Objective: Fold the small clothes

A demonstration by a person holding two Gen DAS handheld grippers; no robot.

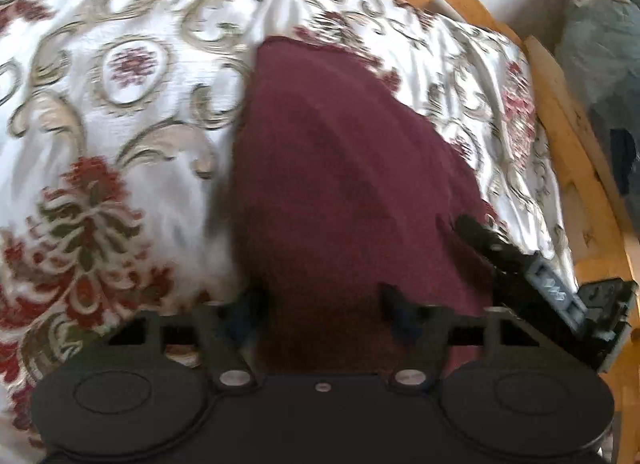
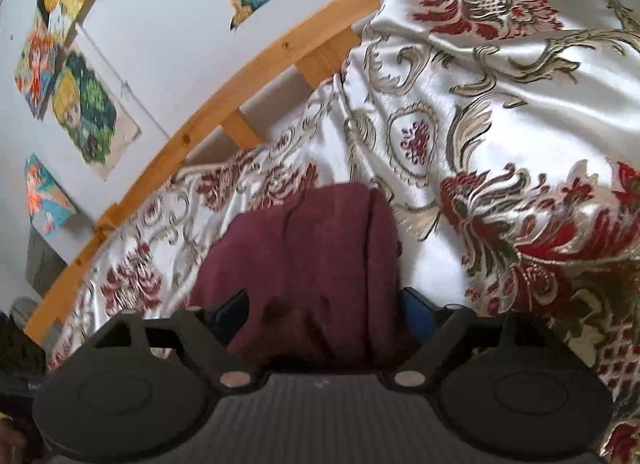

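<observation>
Cloth (image 1: 340,168), maroon, lies mid-frame on the bedspread (image 1: 132,112), likely spread for folding. Right gripper (image 2: 324,304) spans it, fingers wide; left gripper (image 1: 320,296) straddles its near edge half-open, grip unclear.

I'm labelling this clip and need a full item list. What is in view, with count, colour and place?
garment: one, maroon, lying on the bedspread, between both grippers' fingers
bedspread: one, white with red and beige floral pattern, covering the bed
bed rail: one, light wood, along the wall
pictures: several, multicoloured, on the white wall
left gripper: one, black, open
right gripper: one, black, open
</observation>
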